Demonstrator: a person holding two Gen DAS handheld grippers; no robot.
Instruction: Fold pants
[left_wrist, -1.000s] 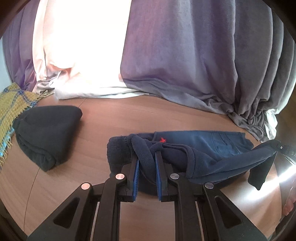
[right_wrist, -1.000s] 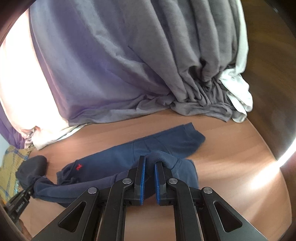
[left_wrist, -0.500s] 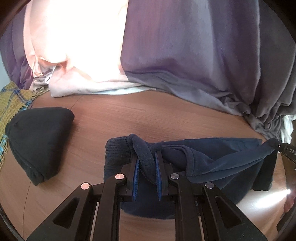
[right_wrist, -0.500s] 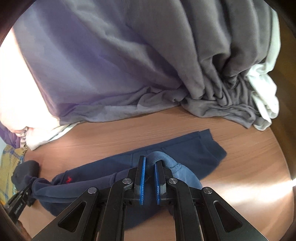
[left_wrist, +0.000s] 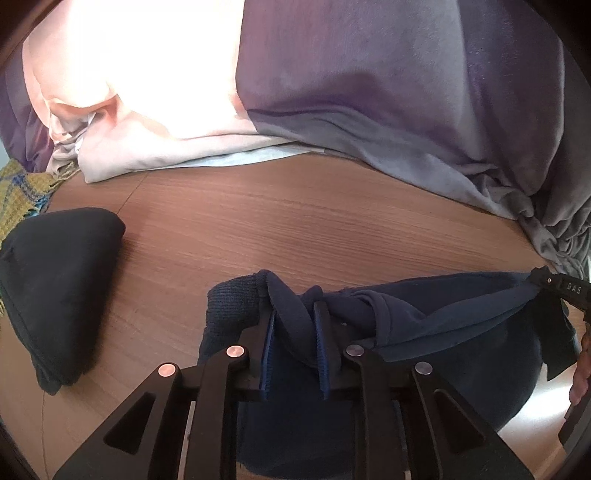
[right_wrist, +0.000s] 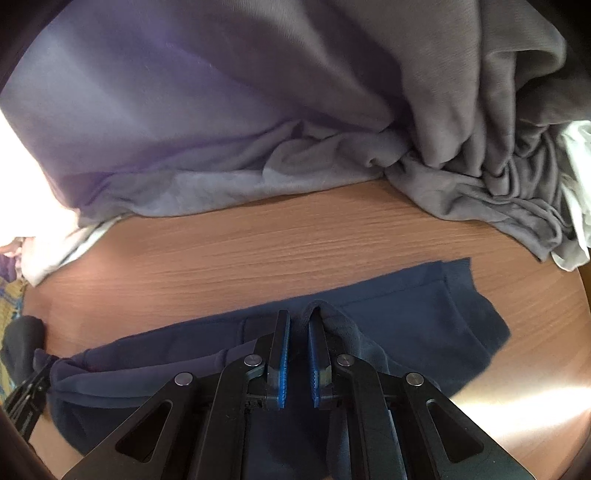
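since both grips were thin: the pants (left_wrist: 443, 325) could have slipped if the pull between the hands grew uneven.
left claw (left_wrist: 294, 325): it was closed on a rolled edge of the pants, next to a ribbed cuff or band; only a narrow fold sat between the blue pads (left_wrist: 268, 354).
right claw (right_wrist: 298, 334): its pads were close together with a small gap showing; a fabric edge curled round the right pad, and in the left view its tip held the cloth taut, so it looked clamped on the pants, though how firmly i could not tell.
pants position: part hung stretched between the two claws, part lay flat on the surface (right_wrist: 280, 240), one end spread out to the right in the right view.
risk, slip: the bunched edge in the left claw looked likely to pull out under tension, dropping the fold crooked.
risk, drag: the flat layer could have shifted or wrinkled if the lifted layer was carried over too low.
risk, twist: the cloth near the left claw was twisted, so the fold could have landed uneven.
dark garment (left_wrist: 55, 280): it lay to the left on the surface, near but apart from the pants.
draped cloth (right_wrist: 258, 129): it hung behind, its hem resting on the surface beyond the pants; carrying the fold too far back could have caught it.
yellow plaid (left_wrist: 18, 199): it sat at the far left, out of the way.
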